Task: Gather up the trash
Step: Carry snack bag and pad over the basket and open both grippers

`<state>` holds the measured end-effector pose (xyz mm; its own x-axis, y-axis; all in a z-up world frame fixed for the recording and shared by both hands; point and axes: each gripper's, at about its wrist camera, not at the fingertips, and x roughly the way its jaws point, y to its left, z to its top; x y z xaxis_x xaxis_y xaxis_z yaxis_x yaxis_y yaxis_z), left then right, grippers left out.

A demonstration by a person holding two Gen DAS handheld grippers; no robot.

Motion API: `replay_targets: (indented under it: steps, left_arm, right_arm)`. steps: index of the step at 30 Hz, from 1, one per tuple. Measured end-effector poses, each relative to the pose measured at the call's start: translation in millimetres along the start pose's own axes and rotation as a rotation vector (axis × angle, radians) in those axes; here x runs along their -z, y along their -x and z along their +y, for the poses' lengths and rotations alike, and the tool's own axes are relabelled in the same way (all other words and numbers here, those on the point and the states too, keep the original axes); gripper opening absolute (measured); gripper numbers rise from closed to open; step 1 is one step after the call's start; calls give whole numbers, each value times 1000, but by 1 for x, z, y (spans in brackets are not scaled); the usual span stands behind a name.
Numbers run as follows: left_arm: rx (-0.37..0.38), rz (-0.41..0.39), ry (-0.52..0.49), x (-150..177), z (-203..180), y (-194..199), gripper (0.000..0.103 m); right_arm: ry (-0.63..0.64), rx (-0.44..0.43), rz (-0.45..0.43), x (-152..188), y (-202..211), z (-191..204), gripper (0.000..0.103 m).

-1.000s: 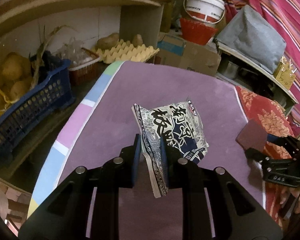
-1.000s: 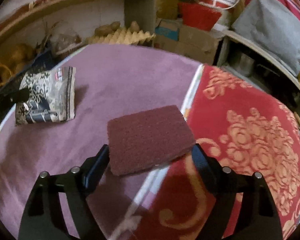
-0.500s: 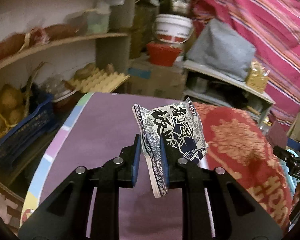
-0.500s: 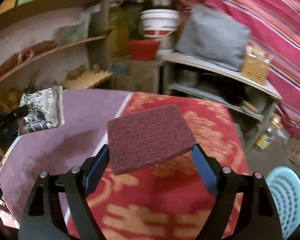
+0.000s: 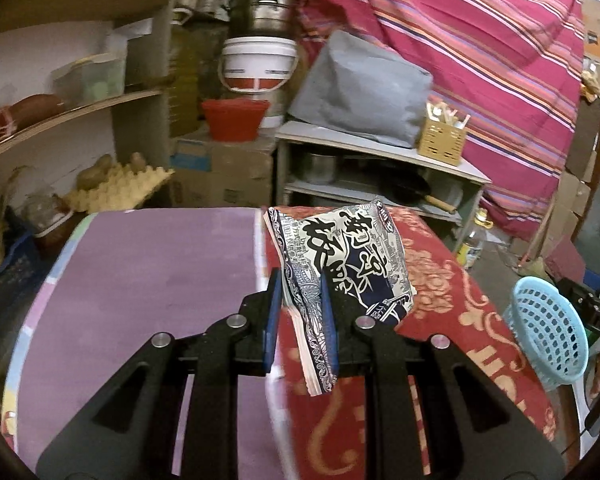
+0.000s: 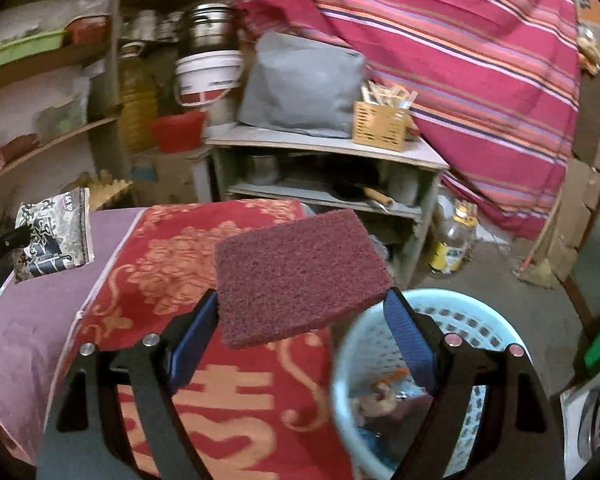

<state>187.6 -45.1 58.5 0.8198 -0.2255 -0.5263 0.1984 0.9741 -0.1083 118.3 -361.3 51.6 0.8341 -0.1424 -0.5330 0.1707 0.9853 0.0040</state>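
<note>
both arms swung from purple mat toward basket (image 6: 452,320) | left gripper (image 5: 300,312) clamps wrapper (image 5: 340,264) | right gripper (image 6: 300,320) pinches pad (image 6: 300,276), near rim | drop next

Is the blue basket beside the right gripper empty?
No, the blue basket already holds some scraps at its bottom, seen in the right wrist view.

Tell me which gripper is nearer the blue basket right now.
Right. The right gripper, holding the scouring pad, hangs at the blue basket rim. The left gripper, holding the snack wrapper, is over the table, further left.
</note>
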Motion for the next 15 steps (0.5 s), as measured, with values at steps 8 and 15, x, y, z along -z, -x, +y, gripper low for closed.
replay_targets:
  steps: [8, 15]
  left_arm:
    - [94, 21, -54, 4, -71, -21, 18]
    - [183, 47, -120, 15, -134, -36, 18]
  right_arm:
    - [-34, 93, 3, 14, 4, -55, 82]
    - [-103, 141, 15, 26, 9, -106, 82]
